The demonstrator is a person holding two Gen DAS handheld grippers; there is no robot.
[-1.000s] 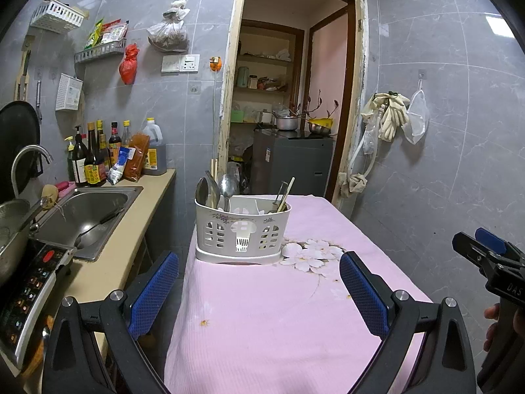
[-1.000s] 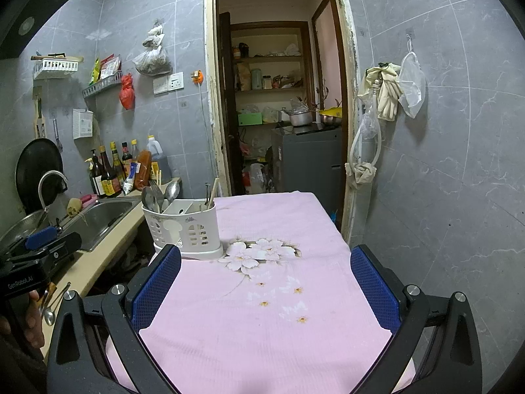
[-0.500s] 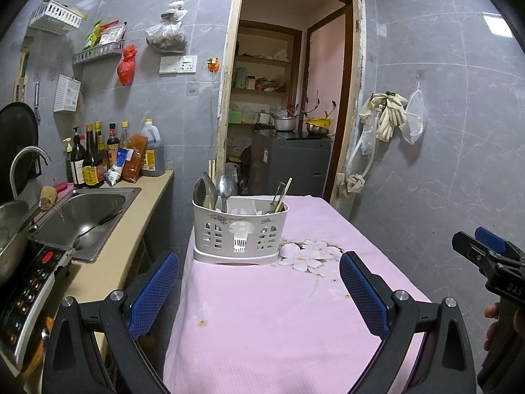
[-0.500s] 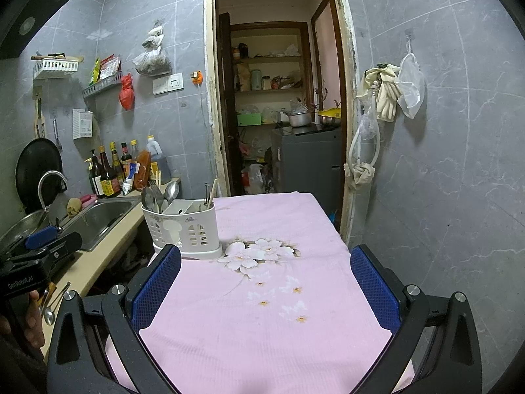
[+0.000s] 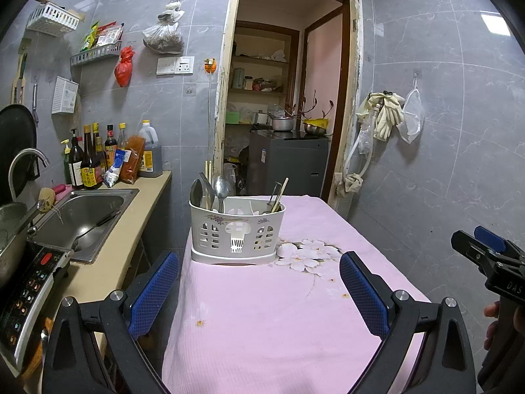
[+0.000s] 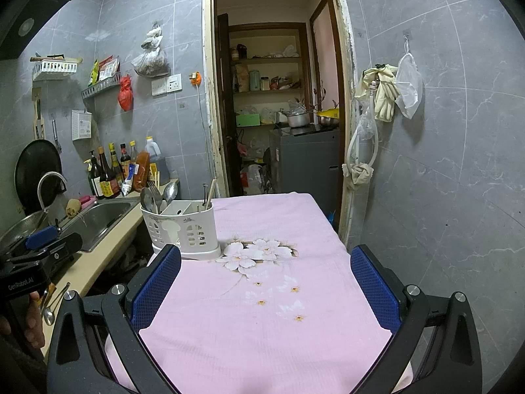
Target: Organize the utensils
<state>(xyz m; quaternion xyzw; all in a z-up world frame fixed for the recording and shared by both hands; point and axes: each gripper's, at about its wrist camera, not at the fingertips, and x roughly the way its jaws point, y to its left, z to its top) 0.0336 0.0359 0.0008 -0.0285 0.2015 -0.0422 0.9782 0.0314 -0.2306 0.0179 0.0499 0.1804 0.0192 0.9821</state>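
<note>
The left tool [image 5: 259, 282] and the right tool [image 6: 265, 279] are both held released, jaws spread wide, with nothing between the pads; both hover above the near part of the tabletop [image 5: 269, 321]. The caddy [image 5: 237, 229] stands on the far left part of the pink cloth, close to the edge beside the sink [image 5: 82, 216]. Spoons [image 5: 222, 190] are seen upright in its left compartment and chopsticks [image 5: 280, 190] are seen leaning in its right one. Loose utensils [image 6: 52, 298] are seen on the counter by the left tool. Several risks are judged from here. The light caddy may be pushed off the edge or tipped if a stem is gripped off-centre. Thin, smooth handles may slip from the pads. The cloth may be dragged if a tool is lowered too far.
</note>
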